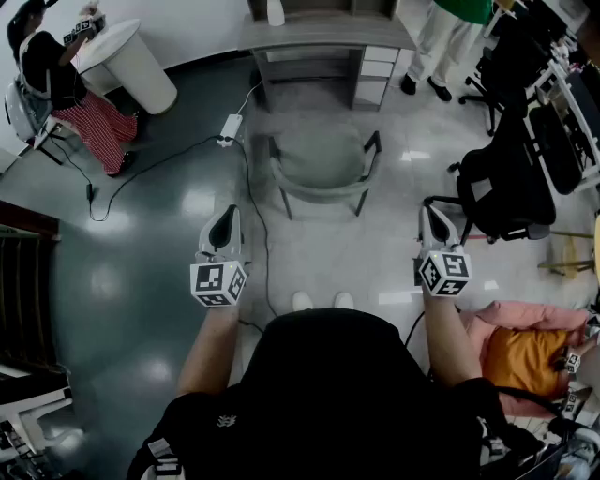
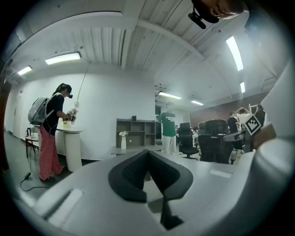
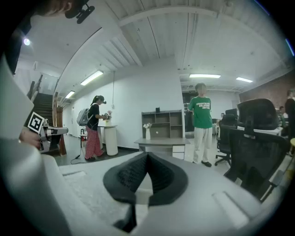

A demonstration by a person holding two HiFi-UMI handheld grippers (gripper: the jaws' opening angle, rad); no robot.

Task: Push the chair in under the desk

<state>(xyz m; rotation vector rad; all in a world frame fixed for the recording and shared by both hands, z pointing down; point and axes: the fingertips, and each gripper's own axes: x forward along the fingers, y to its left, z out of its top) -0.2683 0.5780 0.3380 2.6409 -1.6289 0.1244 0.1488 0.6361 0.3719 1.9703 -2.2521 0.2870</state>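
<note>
Looking down from the head view, where does the grey-green armchair (image 1: 323, 169) with dark legs stand? asks the first speaker.

On the pale glossy floor (image 1: 375, 253), says the second, just near of the grey worktop (image 1: 323, 33) with drawers on its right side. Its curved back faces the person. The seat is out in the open, not under the worktop.

And relative to the jaws?

It lies farther away than both, and between them from left to right. The left gripper (image 1: 225, 220) is at its near left and the right gripper (image 1: 433, 217) at its near right. Neither touches the chair; bare floor separates them from it.

How do the jaws stand?

In the left gripper view the left gripper (image 2: 147, 159) has its dark pads pressed together with nothing between them. The right gripper (image 3: 146, 159) looks the same in its own view: fully closed and empty.

Does the worktop show past them?

Yes, in both gripper views (image 2: 131, 150) (image 3: 161, 142), at the far side with a white vase (image 3: 147, 133) on it. I cannot make out the chair in either of those views.

Anyone nearby?

A person in a green top (image 1: 450, 28) stands at the worktop's right end.
</note>
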